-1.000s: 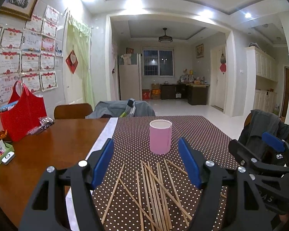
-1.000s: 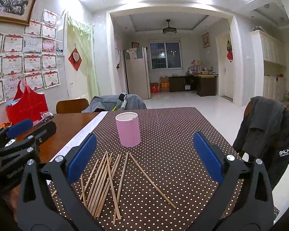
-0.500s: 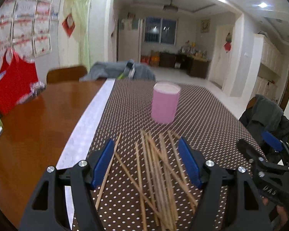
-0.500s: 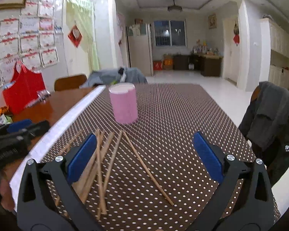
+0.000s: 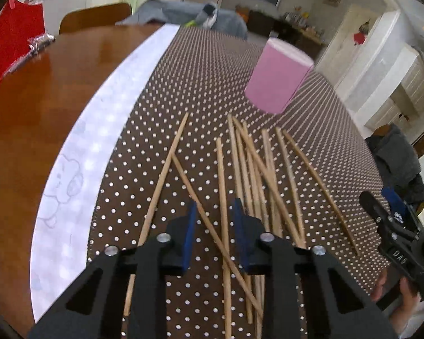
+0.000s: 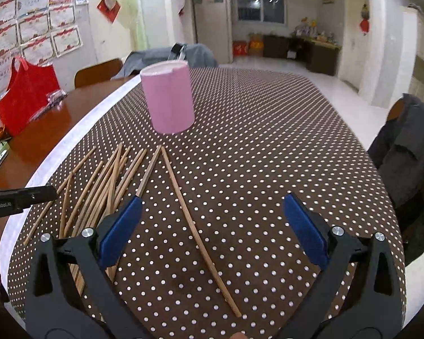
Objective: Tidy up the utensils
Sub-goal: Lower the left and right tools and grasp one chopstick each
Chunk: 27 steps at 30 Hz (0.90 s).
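Observation:
Several wooden chopsticks (image 5: 254, 163) lie scattered on a brown dotted tablecloth (image 5: 183, 70), in front of an upright pink cup (image 5: 277, 79). My left gripper (image 5: 214, 220) points steeply down over the left part of the pile. Its jaws are closing, with two crossing chopsticks between the blue pads, and a gap still shows on both sides of them. In the right wrist view the cup (image 6: 169, 99) stands behind the pile (image 6: 107, 180). My right gripper (image 6: 212, 217) hangs wide open above one chopstick (image 6: 183, 200) that lies apart on the right.
The cloth's white border (image 5: 79, 169) runs beside bare wooden table (image 5: 42, 84) on the left. A red bag (image 6: 28, 93) stands at the far left. A chair draped with a dark jacket (image 6: 410, 147) is close on the right, and another chair (image 6: 99, 70) stands behind.
Both grippers have dropped and tilted down toward the chopsticks. The left gripper's jaws have gone from wide open to narrow around two sticks. The right gripper's jaws stay wide.

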Motion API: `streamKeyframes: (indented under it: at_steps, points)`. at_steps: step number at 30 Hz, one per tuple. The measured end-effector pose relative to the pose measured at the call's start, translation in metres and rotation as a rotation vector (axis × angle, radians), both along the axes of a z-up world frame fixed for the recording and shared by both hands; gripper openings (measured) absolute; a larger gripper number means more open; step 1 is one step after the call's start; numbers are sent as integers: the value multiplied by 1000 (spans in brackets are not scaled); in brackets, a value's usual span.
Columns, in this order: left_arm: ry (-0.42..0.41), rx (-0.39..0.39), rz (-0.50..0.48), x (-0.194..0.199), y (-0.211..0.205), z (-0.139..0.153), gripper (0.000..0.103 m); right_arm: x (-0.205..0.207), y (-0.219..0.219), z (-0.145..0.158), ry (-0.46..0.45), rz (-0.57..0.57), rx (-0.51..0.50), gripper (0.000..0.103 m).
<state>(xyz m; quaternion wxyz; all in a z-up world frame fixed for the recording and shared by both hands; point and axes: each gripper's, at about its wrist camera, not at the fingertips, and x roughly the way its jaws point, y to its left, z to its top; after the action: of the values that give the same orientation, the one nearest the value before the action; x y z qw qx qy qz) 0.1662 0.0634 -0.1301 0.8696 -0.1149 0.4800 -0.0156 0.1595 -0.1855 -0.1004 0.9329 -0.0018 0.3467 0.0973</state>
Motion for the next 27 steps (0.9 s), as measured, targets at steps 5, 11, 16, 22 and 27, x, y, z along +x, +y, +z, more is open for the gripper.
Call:
streamKeyframes:
  at_steps: [5, 11, 16, 22, 27]
  points:
    - [83, 22, 15, 14, -2, -18, 9, 22, 0, -7, 81, 55, 0, 85]
    - [96, 67, 24, 26, -4, -26, 8, 47, 11, -18, 212, 147, -33, 71]
    - [86, 47, 42, 35, 1, -30, 8, 72, 20, -30, 329, 206, -69, 46]
    - [82, 50, 34, 38, 6, -26, 5, 90, 41, -33, 402, 271, -153, 27]
    - [21, 28, 15, 34, 3, -9, 5, 98, 48, -34, 435, 280, -155, 6]
